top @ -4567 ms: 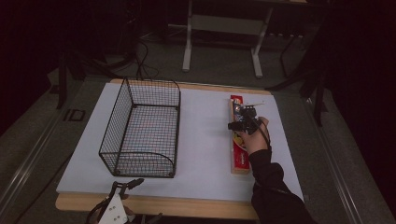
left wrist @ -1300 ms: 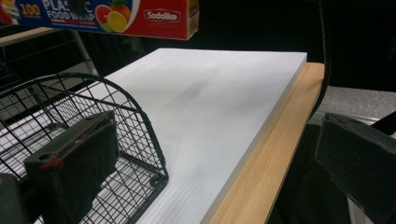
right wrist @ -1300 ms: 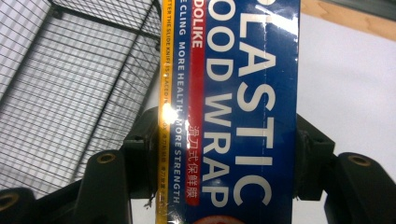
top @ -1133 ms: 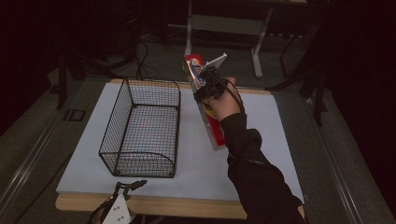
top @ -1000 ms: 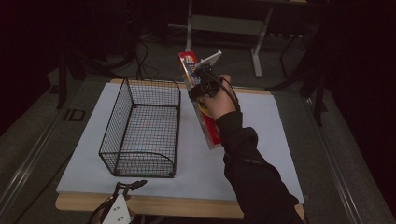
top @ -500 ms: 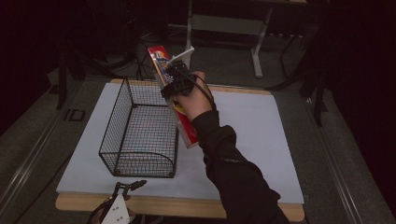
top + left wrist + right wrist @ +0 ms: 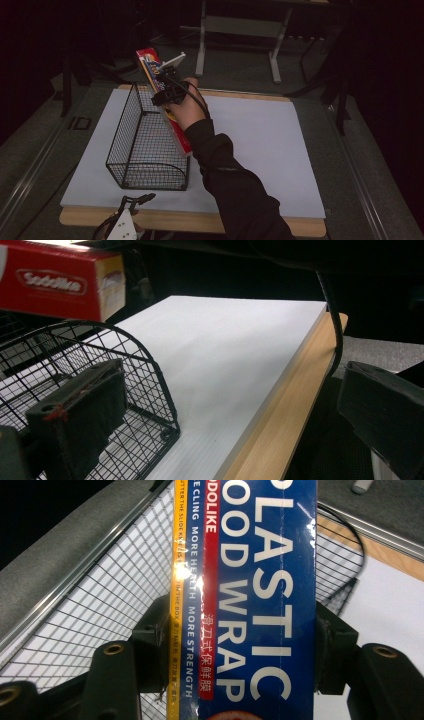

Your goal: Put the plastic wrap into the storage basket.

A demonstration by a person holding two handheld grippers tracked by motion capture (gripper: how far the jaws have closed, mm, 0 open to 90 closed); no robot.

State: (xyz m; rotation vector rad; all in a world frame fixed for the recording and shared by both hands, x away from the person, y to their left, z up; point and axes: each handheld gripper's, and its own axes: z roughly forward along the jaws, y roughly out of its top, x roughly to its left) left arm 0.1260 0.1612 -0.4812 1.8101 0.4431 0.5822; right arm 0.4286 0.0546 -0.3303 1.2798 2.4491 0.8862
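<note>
A long blue, red and yellow plastic wrap box hangs tilted in the air over the right side of a black wire basket. My right gripper is shut on the box's middle. In the right gripper view both pads press the sides of the box, with the basket's mesh below. My left gripper rests at the table's front edge, open. Its jaws stand wide apart with nothing between them. It looks past the basket's near corner at the box's red end.
A white board covers the wooden table; its right half lies bare. The person's dark sleeve crosses the board from the bottom edge. Metal stand legs rise on the floor beyond the table.
The right hand lifted the box from the board's right side and has carried it left over the basket. The left gripper has stayed put.
</note>
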